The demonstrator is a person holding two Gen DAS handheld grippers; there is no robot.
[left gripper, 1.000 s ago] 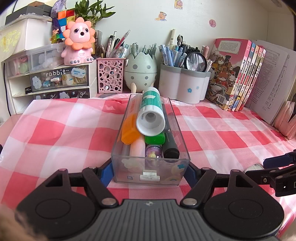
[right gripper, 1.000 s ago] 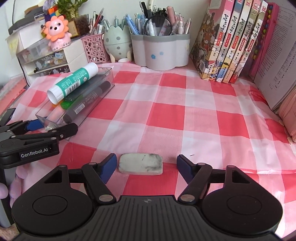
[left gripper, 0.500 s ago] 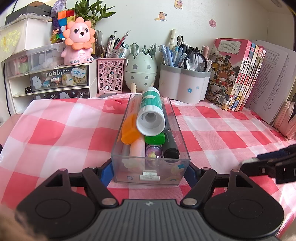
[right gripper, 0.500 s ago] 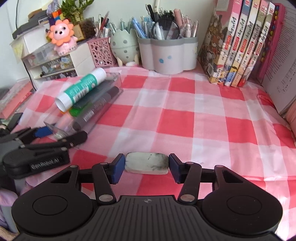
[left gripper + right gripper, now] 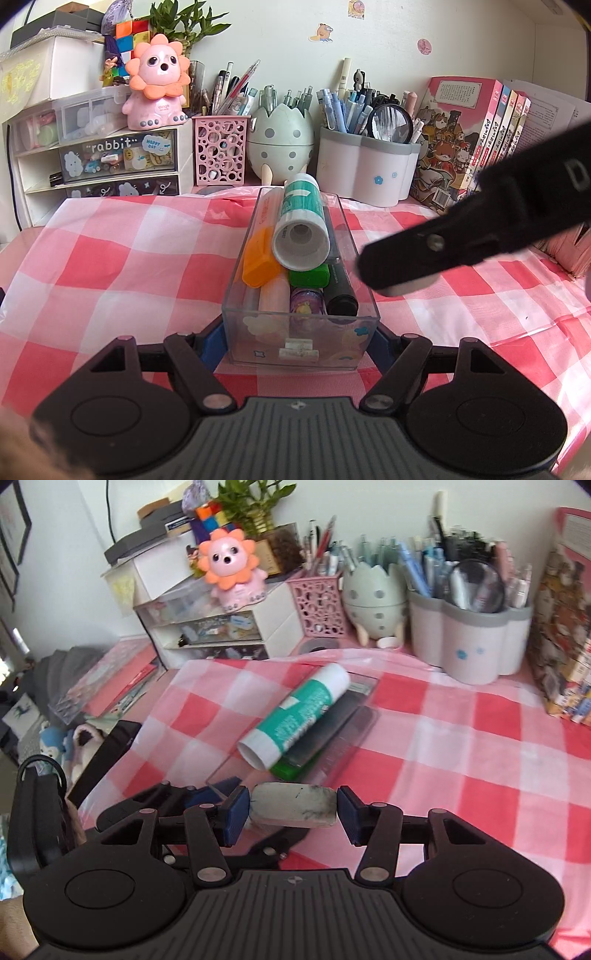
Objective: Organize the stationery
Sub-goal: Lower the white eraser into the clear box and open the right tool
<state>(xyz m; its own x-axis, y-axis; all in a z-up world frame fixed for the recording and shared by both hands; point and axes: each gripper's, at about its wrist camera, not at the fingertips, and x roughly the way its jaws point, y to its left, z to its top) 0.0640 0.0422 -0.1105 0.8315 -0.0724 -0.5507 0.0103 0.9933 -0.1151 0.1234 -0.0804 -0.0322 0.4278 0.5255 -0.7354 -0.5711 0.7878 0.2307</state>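
Red-and-white checked cloth (image 5: 122, 266) covers the counter, which backs onto a pale wall carrying three small stickers. Along that wall stand a white drawer unit (image 5: 99, 166) with a pink lion figure (image 5: 157, 83) on top, then three pen holders: a pink perforated cup (image 5: 221, 149), a grey-green egg-shaped one (image 5: 280, 142) and a white lobed one (image 5: 365, 170) with a magnifying glass among its pens. Four pink-spined books (image 5: 495, 122) stand upright at the right, with open printed pages beside them. One clear plastic tray (image 5: 301, 341) sits on the cloth, its near end between the fingers of the left gripper (image 5: 297, 341), which press against its two sides. One green-and-white glue stick (image 5: 301, 229) lies on top of the markers in the tray, including one orange (image 5: 260, 258), one green (image 5: 308, 275) and one black (image 5: 341, 291). One smudged white eraser (image 5: 293, 803) is pinched endwise by the right gripper (image 5: 291, 814), held off the cloth just beside the tray's near right side.
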